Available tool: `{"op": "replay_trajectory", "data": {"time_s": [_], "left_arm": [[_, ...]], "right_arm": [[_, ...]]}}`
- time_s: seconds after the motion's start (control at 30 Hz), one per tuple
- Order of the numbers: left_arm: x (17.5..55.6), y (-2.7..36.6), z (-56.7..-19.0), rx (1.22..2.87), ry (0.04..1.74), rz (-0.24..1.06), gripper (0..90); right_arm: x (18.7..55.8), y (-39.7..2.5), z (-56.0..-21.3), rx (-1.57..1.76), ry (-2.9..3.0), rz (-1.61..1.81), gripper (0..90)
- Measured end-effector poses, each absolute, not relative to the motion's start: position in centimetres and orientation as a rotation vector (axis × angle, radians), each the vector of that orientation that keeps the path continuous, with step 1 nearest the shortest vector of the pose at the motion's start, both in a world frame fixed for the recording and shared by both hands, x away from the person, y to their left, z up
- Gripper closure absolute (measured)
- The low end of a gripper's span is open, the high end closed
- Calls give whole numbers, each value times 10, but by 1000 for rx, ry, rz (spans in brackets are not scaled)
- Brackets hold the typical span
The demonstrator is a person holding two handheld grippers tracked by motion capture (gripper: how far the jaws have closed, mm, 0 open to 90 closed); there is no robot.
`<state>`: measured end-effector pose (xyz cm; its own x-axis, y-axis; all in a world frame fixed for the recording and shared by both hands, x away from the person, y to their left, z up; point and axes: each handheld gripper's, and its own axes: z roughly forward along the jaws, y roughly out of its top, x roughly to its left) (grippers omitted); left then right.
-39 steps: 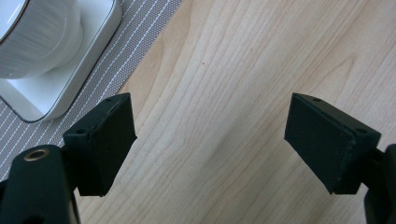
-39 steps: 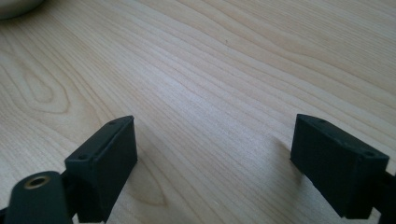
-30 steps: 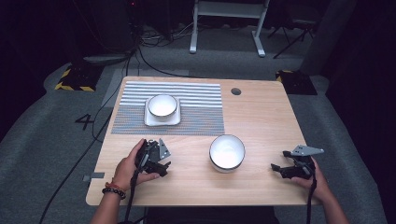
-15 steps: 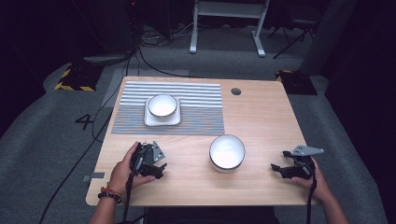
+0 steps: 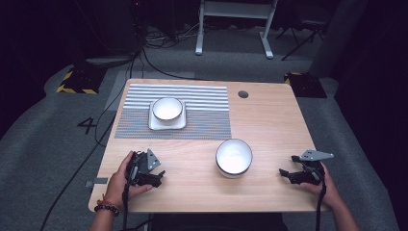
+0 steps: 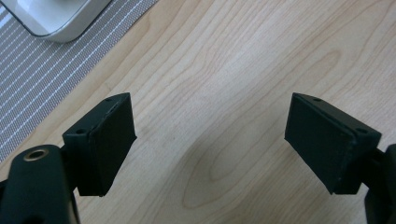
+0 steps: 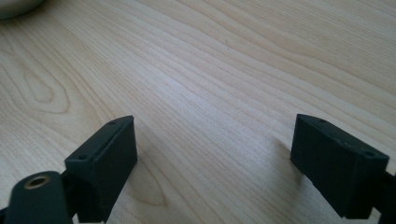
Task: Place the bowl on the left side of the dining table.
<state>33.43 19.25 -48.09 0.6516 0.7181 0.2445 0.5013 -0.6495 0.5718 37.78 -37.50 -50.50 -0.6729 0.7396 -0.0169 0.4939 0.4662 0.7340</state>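
Note:
A white bowl [image 5: 234,157] sits on the bare wood near the table's front centre. Another white bowl [image 5: 167,109] rests on a square white plate [image 5: 155,126] on the striped grey placemat [image 5: 202,115] at the back left. My left gripper [image 5: 158,176] lies low at the front left, open, nothing between its jaws; its own view shows my left gripper [image 6: 210,140] over bare wood, with the plate's corner [image 6: 60,23] and placemat [image 6: 42,74] at top left. My right gripper [image 5: 286,174] rests at the front right, open and empty; my right gripper [image 7: 215,158] faces bare wood, the bowl's edge [image 7: 16,7] at top left.
The wooden table [image 5: 269,125] has a round cable hole [image 5: 243,94] at the back right. Beyond the table are cables [image 5: 144,43], a white stand's legs [image 5: 231,29] and grey floor with yellow-black tape [image 5: 77,82].
My left gripper and hand have drawn back slightly toward the table's front-left edge. The right gripper and both bowls have stayed put.

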Motion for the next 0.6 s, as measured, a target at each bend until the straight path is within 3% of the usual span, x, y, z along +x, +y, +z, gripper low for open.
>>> {"op": "replay_trajectory", "data": {"time_s": [0.6], "left_arm": [[321, 211, -495, 2304, 1058, 565, 160]], "right_arm": [[378, -375, -505, 1044, 2386, 1033, 146]]}}
